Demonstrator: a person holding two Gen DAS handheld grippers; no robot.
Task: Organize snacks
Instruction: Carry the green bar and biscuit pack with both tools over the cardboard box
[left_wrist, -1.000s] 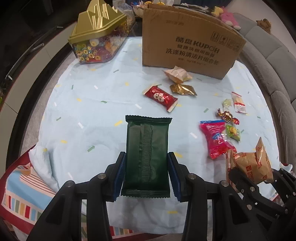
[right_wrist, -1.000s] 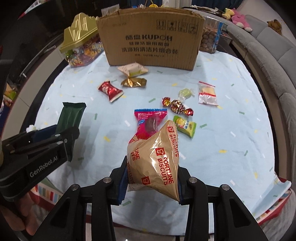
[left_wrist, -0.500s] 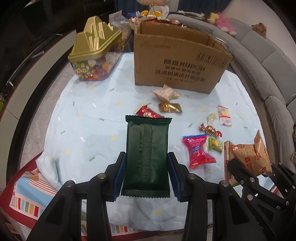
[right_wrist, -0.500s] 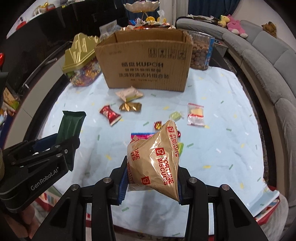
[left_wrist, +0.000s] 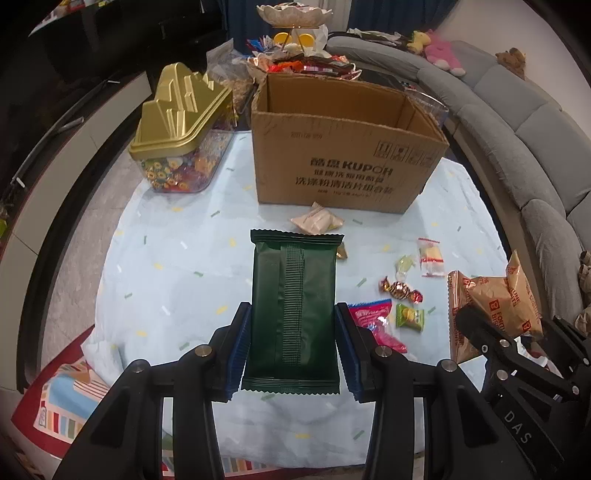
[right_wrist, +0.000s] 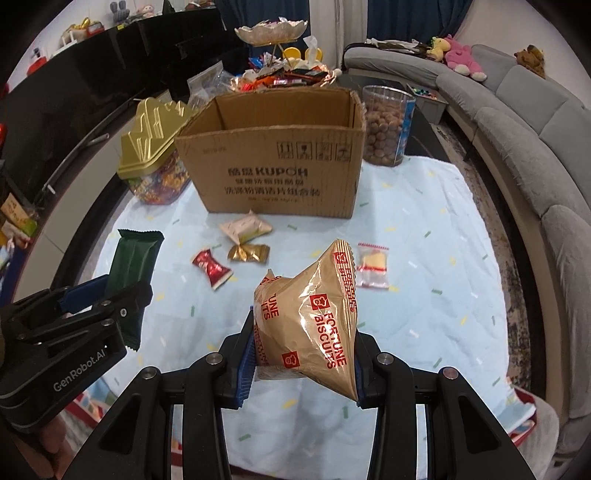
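Both hands loaded, both clear of the worktop (left_wrist: 155, 280), which is covered in a pale blue confetti-print cloth.

Left gripper (left_wrist: 293, 347): jaws partly closed, pads pressing the two long edges of a dark green flat snack packet (left_wrist: 293, 295), held upright with its back seam facing the camera. The right wrist view shows the same packet sticking up out of the jaws at frame left.

Right gripper (right_wrist: 304, 354): jaws partly closed on a tan "Fortune Biscuits" bag (right_wrist: 314, 314), a puffy pillow pack pinched across its lower part, top corner pointing up and away.

Target, by my reading: the open cardboard box (left_wrist: 347, 162) at the far side of the cloth. The visible inner walls are bare; the floor of the box is hidden, so I cannot tell whether anything is in it yet.

Loose on the cloth:
- cream wrapped snack (right_wrist: 245, 227), just in front of the box
- gold foil sweet (right_wrist: 248, 253)
- red wrapped sweet (right_wrist: 211, 266)
- clear sachet with a yellowish piece (right_wrist: 373, 264)
- pale green sweet (left_wrist: 404, 264)
- red-and-gold twist sweet (left_wrist: 400, 290)
- green sachet (left_wrist: 410, 317)
- pink packet (left_wrist: 373, 321)

Judgement: early to middle. Two items picked but not delivered, eight left to collect. The gold-lidded candy container (left_wrist: 181, 133) and the jar of round snacks (right_wrist: 386, 125) beside the box look like fixtures, not part of the sort.
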